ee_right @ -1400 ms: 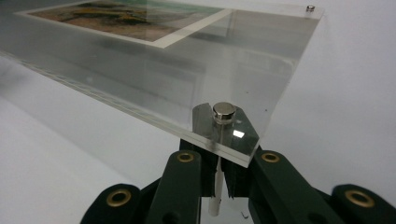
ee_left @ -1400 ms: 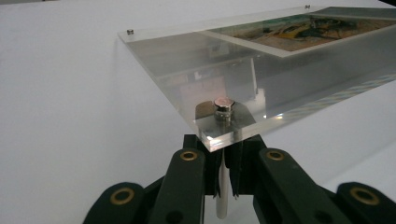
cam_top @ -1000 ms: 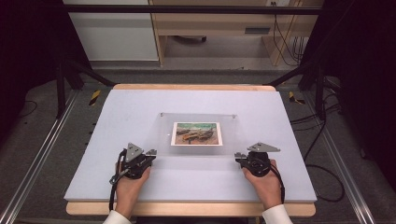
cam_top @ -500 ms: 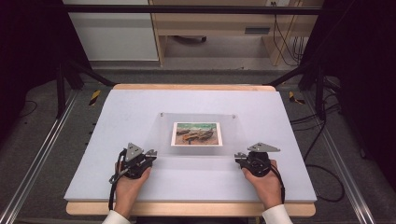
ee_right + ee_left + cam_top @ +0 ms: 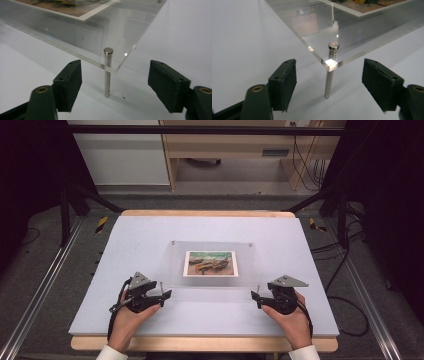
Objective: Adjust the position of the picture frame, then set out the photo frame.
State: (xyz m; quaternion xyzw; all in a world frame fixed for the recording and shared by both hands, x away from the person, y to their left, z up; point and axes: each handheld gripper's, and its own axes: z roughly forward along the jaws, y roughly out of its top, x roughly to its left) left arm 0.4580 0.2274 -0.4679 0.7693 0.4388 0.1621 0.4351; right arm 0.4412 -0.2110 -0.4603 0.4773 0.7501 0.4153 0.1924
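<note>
A clear acrylic plate (image 5: 247, 265) stands on slim metal pins over the white table, with a small painted picture (image 5: 209, 263) at its middle. My left gripper (image 5: 167, 294) is at the plate's near left corner (image 5: 331, 63). Its jaws have just been opening, and the corner pin (image 5: 329, 82) stands between the pads without touching them. My right gripper (image 5: 255, 296) is at the near right corner (image 5: 117, 65). Its jaws have also just been opening around that corner's pin (image 5: 107, 77), with the pads well apart from it.
The white table top (image 5: 130, 245) has a wooden rim (image 5: 210, 213) at the far edge. Metal rails (image 5: 47, 280) run along both sides on the floor, and cables (image 5: 345, 270) lie to the right. Cabinets stand beyond the table.
Both hands have stayed where they were at the plate's near corners. The jaws of both grippers now stand wider apart than before.
</note>
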